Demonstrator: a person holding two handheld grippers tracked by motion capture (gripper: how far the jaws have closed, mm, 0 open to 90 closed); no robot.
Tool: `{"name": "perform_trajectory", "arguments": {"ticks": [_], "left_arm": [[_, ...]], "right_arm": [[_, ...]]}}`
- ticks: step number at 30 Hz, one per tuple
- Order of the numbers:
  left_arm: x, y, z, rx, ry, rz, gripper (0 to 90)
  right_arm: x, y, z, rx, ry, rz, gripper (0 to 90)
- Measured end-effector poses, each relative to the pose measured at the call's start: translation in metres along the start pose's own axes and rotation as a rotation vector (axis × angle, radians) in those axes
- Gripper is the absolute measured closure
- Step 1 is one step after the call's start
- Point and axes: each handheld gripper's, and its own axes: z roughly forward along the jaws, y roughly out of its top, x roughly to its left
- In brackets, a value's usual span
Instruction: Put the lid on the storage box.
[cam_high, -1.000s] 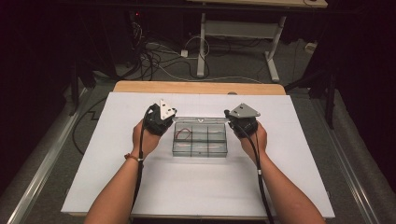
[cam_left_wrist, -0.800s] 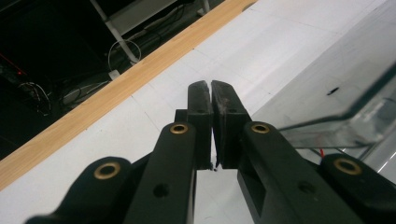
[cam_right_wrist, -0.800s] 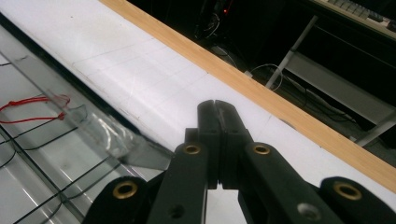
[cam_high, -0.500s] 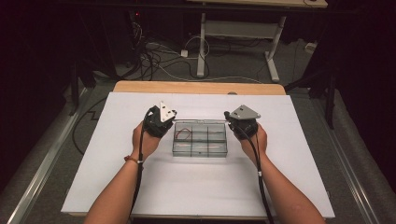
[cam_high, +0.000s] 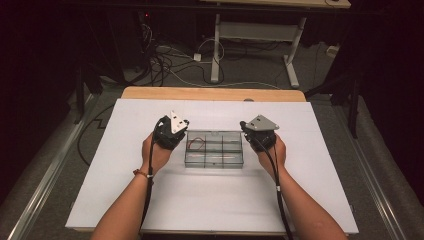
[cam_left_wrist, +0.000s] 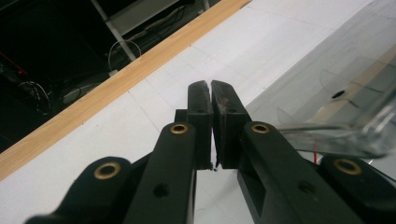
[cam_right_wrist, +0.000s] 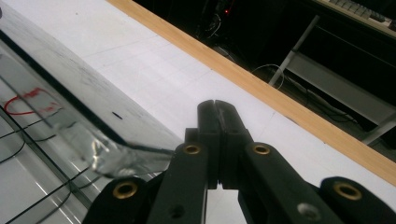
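A clear plastic compartment box (cam_high: 214, 148) lies in the middle of the white table top (cam_high: 215, 200); thin red and black wires lie in its cells. My left gripper (cam_high: 176, 134) rests beside the box's left end, and my right gripper (cam_high: 252, 135) beside its right end. In the left gripper view the black jaws (cam_left_wrist: 211, 88) are pressed together with nothing between them, and the box's clear corner (cam_left_wrist: 341, 135) sits close on their right. In the right gripper view the jaws (cam_right_wrist: 216, 106) are likewise shut and empty, with the box's corner (cam_right_wrist: 112, 156) and a red wire loop (cam_right_wrist: 29, 100) on their left.
A wooden strip (cam_high: 212, 93) runs along the table's far edge. Beyond it are cables on the floor (cam_high: 165, 60) and the white legs of another desk (cam_high: 255, 35). A metal rail (cam_high: 47, 170) borders the table's left side. Bare white table surrounds the box on all sides.
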Motion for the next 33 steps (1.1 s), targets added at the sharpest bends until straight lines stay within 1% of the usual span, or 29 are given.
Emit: {"name": "perform_trajectory", "arguments": {"ticks": [6, 13, 15, 21, 26, 30, 33], "left_arm": [[-0.001, -0.001, 0.0, -0.002, -0.002, -0.004, 84.3], [-0.003, -0.004, -0.001, -0.007, 0.006, -0.007, 84.3], [-0.004, -0.005, -0.001, -0.012, 0.011, -0.01, 84.3], [-0.007, -0.007, -0.002, -0.022, 0.022, -0.011, 84.2], [-0.009, -0.01, -0.002, -0.031, 0.032, -0.017, 84.2], [-0.01, -0.011, -0.002, -0.036, 0.036, -0.016, 84.2], [-0.01, -0.013, -0.002, -0.044, 0.034, -0.025, 84.1]], "right_arm": [[0.002, -0.002, -0.001, 0.002, -0.005, 0.0, 90.0], [0.003, -0.003, -0.002, -0.001, -0.008, 0.004, 90.0], [0.004, -0.004, -0.003, -0.005, -0.012, -0.006, 90.0], [0.007, -0.006, -0.004, -0.008, -0.022, -0.01, 90.0], [0.007, -0.007, -0.006, -0.011, -0.018, -0.018, 90.0], [0.007, -0.009, -0.006, -0.015, -0.012, -0.008, 90.0], [0.007, -0.01, -0.006, -0.019, -0.01, -0.001, 90.0]]}}
